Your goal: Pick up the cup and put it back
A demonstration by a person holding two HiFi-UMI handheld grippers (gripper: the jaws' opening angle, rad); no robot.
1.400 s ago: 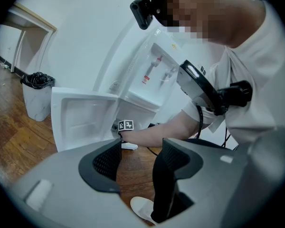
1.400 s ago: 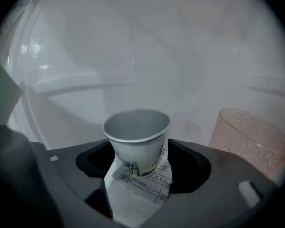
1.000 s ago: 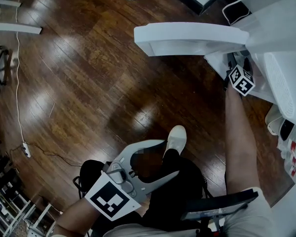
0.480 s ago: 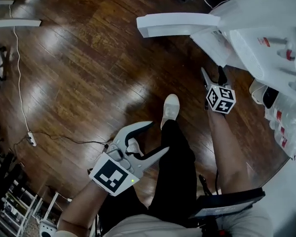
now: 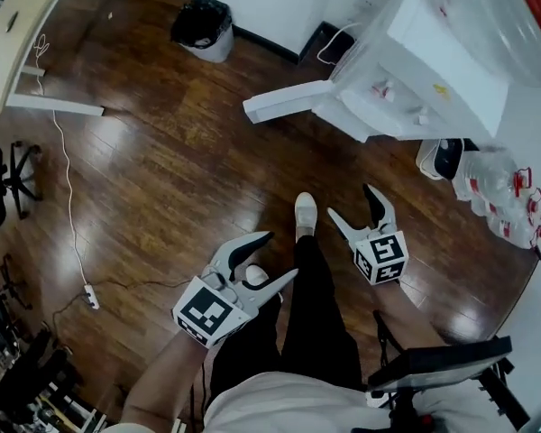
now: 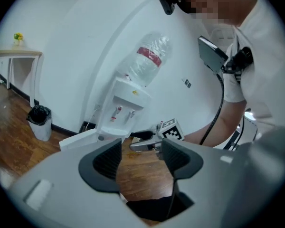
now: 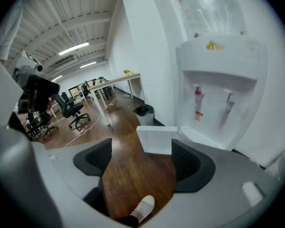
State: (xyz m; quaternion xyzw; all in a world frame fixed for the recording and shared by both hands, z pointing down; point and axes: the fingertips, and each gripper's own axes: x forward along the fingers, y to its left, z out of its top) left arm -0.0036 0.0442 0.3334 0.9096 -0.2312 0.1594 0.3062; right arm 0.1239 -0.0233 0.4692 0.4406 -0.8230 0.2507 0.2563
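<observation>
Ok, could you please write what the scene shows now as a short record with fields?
place: wooden floor, with a water dispenser ahead on the right
left gripper: open, nothing between the jaws
right gripper: jaws opening, nothing between them
held: nothing in either gripper
other: black trash bin by the wall

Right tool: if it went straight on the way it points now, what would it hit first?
Probably the white panel jutting from the water dispenser; it sits centred ahead of the right tool, beyond open wooden floor. The jaws are opening, with nothing between them. Depth is unclear.
</observation>
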